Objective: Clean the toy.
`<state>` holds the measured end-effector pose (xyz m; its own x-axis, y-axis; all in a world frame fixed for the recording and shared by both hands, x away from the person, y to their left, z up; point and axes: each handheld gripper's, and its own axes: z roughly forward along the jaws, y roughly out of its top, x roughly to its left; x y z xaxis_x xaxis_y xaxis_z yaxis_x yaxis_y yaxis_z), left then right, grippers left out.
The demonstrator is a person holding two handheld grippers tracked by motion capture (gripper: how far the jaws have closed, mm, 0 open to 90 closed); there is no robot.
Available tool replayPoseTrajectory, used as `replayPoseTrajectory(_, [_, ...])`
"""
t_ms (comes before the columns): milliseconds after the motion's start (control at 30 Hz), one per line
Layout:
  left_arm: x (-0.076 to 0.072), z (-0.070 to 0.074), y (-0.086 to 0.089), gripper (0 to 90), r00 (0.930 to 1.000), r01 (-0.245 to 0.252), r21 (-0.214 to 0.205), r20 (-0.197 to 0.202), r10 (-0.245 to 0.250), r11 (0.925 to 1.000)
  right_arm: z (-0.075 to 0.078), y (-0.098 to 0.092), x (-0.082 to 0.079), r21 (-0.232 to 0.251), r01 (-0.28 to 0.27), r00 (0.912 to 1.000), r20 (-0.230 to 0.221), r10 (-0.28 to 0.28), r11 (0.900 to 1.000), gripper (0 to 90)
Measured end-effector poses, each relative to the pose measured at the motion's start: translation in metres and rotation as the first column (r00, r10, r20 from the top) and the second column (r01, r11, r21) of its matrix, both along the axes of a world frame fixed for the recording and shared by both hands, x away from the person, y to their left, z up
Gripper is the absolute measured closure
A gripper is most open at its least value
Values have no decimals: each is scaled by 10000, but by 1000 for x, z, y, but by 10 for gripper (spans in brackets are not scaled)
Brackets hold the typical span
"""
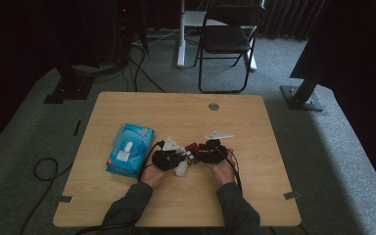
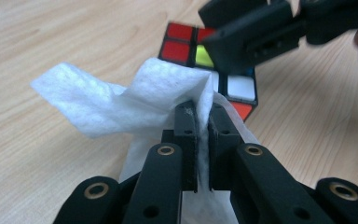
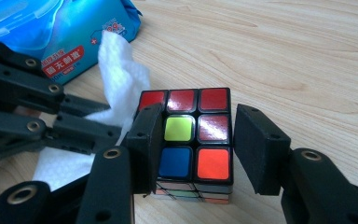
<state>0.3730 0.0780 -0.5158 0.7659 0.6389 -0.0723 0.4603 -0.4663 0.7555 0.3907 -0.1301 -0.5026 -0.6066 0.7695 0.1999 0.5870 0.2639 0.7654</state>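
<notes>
- The left gripper (image 2: 203, 109) is clenched on one white wet wipe (image 2: 135, 98), which sticks out past its jaw tips and drapes beside them.
- The right gripper (image 3: 193, 140) grasps one puzzle cube (image 3: 191, 135) between its jaws, on the wooden table (image 3: 284, 56).
- The wipe touches the cube's side, left of the right gripper in its view.
- One blue wipes pack (image 3: 51, 32) lies beyond the left gripper.
</notes>
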Motion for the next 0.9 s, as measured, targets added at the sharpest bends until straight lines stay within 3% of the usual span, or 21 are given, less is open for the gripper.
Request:
replayPoseTrajectory(233, [7, -17, -4, 849, 9985, -120, 617, -531, 152, 9980, 0, 0, 0, -3, 28, 10000, 6, -28, 10000, 526])
replayPoseTrajectory(300, [9, -19, -3, 847, 9976, -110, 519, -678, 145, 9986, 0, 0, 0, -5, 24, 10000, 4, -24, 10000, 526])
replayPoseTrajectory(533, [9, -3, 3, 847, 9987, -430, 189, -257, 434, 9989, 0, 0, 0, 12, 29, 10000, 13, -29, 10000, 526])
replayPoseTrajectory(567, [12, 8, 6, 847, 9977, -671, -94, -29, 670, 9977, 0, 0, 0, 9, 31, 10000, 14, -31, 10000, 526])
replayPoseTrajectory(667, [13, 18, 9, 849, 9971, -731, -481, 187, 741, 9962, 0, 0, 0, 18, 36, 10000, 2, -36, 10000, 526])
replayPoseTrajectory(900, [17, 13, 5, 848, 9973, -727, -337, 62, 729, 9968, 0, 0, 0, 22, 34, 10000, -14, -34, 10000, 526])
